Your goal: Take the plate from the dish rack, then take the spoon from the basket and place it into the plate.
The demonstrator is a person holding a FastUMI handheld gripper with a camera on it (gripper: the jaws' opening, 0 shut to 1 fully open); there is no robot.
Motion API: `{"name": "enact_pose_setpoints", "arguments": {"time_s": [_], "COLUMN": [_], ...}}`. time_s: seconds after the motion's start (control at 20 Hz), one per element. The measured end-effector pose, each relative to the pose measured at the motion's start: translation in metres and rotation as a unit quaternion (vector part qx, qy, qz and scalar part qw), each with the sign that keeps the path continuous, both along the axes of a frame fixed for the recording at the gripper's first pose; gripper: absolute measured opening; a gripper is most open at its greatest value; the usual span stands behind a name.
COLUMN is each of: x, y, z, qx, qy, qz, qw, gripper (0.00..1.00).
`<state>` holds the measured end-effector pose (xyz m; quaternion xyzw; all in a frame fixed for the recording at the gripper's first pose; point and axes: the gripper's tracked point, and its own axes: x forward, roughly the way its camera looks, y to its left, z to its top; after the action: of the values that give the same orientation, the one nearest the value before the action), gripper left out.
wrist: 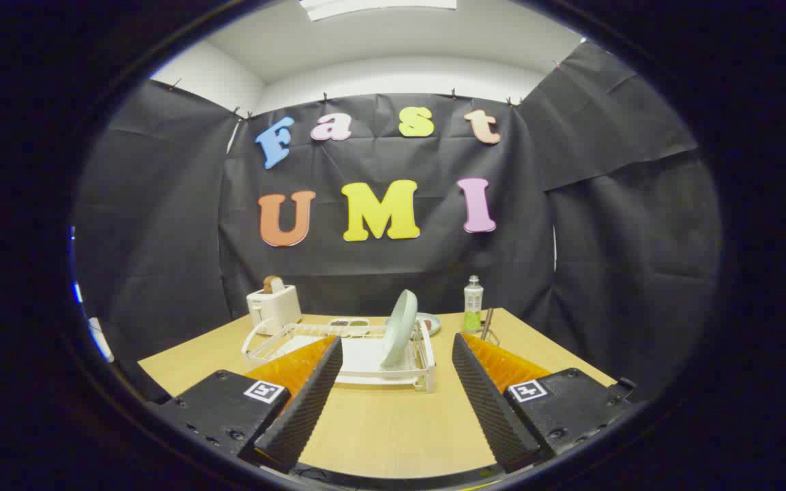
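A pale green plate (400, 327) stands on edge in the right part of a white dish rack (359, 354) on the wooden table (386, 423). Right of the rack, a spoon handle (487, 324) sticks up from a small wire basket (492, 335), mostly hidden behind my right finger. My gripper (396, 354) is open and holds nothing. It is raised above the near part of the table, and the rack and plate lie ahead between the two fingers.
A white toaster (273, 307) with bread in it sits at the back left. A small bottle of green liquid (473, 303) stands at the back right, next to a shallow dish (428, 322) behind the rack. Black cloth walls close off the table.
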<state>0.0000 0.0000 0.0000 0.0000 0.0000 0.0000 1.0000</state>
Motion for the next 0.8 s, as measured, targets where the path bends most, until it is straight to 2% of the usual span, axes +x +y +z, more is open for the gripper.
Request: {"name": "enact_pose_setpoints", "arguments": {"time_s": [0.65,0.8], "x": [-0.021,-0.019], "y": [-0.008,-0.002], "z": [0.018,0.021], "qx": [-0.008,-0.005], "qy": [-0.05,-0.054], "qz": [-0.01,0.006], "qw": [0.999,0.999], "gripper": [1.0,1.0]}}
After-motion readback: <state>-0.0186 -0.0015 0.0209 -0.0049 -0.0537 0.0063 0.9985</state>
